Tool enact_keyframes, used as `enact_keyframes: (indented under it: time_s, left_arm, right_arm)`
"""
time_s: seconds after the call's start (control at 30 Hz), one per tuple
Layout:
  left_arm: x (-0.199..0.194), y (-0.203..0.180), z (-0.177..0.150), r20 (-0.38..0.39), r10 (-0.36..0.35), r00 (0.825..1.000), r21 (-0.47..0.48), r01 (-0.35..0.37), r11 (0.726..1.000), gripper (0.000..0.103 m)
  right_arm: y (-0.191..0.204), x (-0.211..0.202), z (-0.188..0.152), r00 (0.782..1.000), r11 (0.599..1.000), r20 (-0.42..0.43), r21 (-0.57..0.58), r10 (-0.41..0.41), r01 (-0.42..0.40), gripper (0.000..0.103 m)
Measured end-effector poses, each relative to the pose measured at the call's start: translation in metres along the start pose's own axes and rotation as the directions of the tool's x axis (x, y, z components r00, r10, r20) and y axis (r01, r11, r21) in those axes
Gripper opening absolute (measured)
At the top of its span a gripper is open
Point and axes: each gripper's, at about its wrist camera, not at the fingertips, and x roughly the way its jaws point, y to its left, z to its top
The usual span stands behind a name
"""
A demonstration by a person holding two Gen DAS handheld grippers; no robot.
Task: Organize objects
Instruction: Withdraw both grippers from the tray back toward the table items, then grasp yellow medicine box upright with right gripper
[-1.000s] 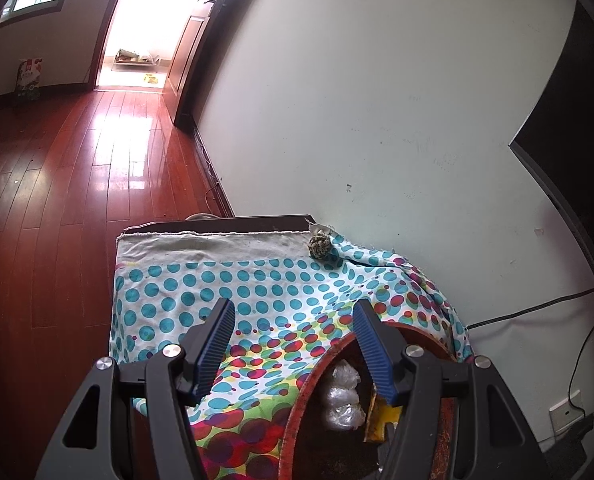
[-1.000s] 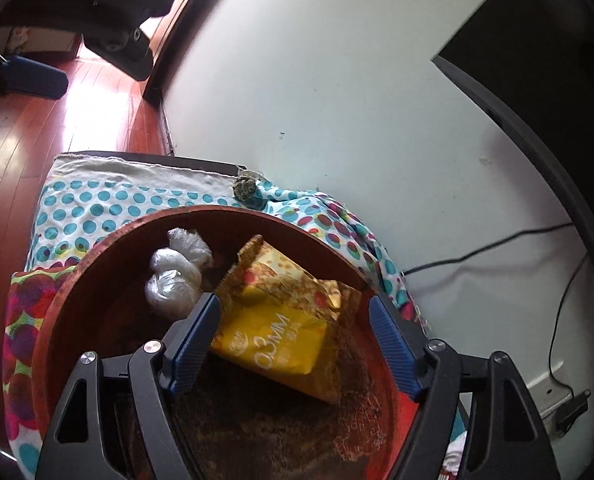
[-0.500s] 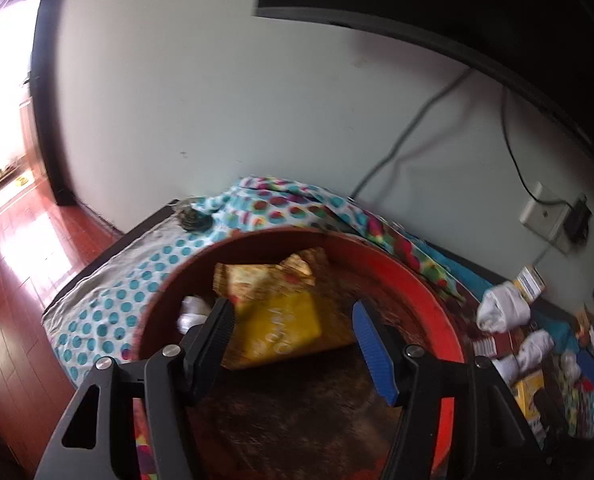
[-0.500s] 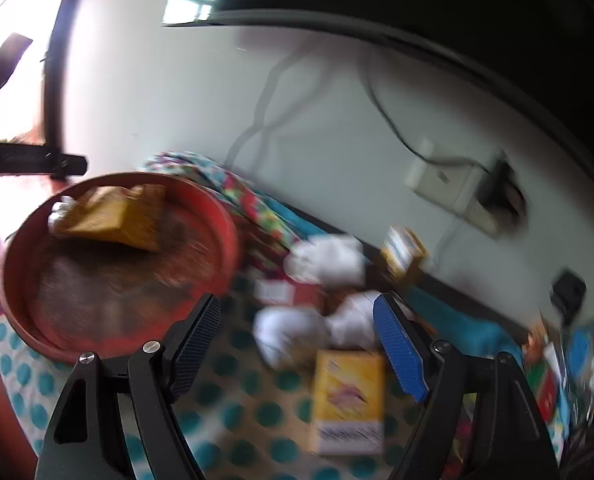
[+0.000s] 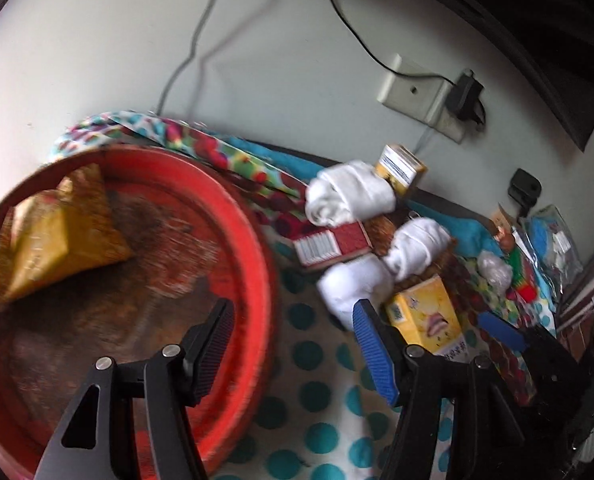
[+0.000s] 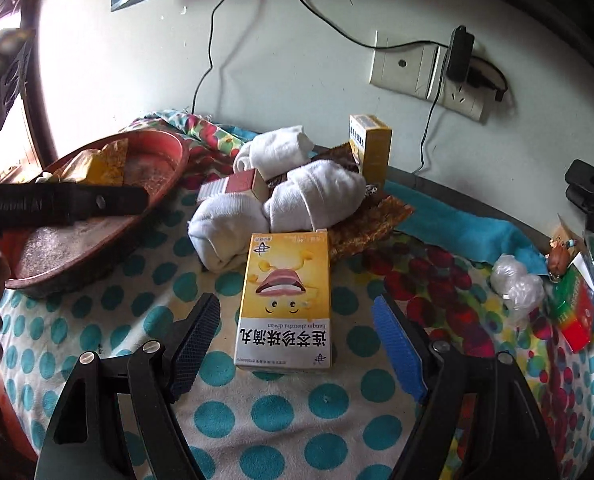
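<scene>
At the far left of the desk sits a round red bowl with a worn brown inside point(image 5: 253, 264), on a white cloth with teal polka dots point(image 6: 273, 412). A crumpled yellow snack packet point(image 5: 53, 248) lies in the bowl toward its far left side. The left tongs point(image 5: 293, 344) hang spread wide and empty, one finger over the bowl's inner rim, the other over the cloth just short of the clutter. Right of the bowl lies a small red box point(image 6: 233, 186), touching a heap of three rolled white socks point(image 6: 317, 196). A tall yellow carton point(image 6: 371, 144) stands upright behind the socks, near the wall. In front of the socks a flat yellow medicine box with a smiling mouth printed on it point(image 6: 285, 300) lies face up on the cloth. The right tongs point(image 6: 297, 332) are spread wide and empty, with this box between the two fingers, touching neither. Farther right rests a knotted clear plastic bag point(image 6: 515, 284).
</scene>
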Motion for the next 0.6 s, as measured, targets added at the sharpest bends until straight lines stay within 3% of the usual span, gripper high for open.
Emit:
enact_keyframes:
  time_s: [0.1, 0.3, 0.33, 0.6]
  left_arm:
    - [0.012, -0.015, -0.004, -0.018, 0.029, 0.999, 0.062, -0.028, 0.998, 0.063]
    - [0.027, -0.033, -0.009, 0.016, 0.119, 0.993, 0.168, -0.120, 0.978, 0.064]
    - [0.029, -0.033, -0.010, 0.019, 0.123, 0.992, 0.170, -0.125, 0.978, 0.064]
    - [0.023, -0.039, -0.014, 0.069, 0.084, 0.994, 0.225, -0.098, 0.969, 0.069]
  right_arm:
    - [0.000, 0.007, -0.005, 1.000, 1.000, -0.019, -0.005, -0.010, 0.010, 0.070]
    - [-0.002, 0.017, -0.010, 0.998, 1.000, -0.061, -0.013, 0.006, -0.007, 0.063]
    - [-0.001, 0.018, -0.010, 0.998, 1.000, -0.067, -0.017, 0.010, -0.011, 0.048]
    - [-0.019, 0.000, -0.014, 1.000, 0.999, -0.008, 0.031, -0.015, 0.015, 0.047]
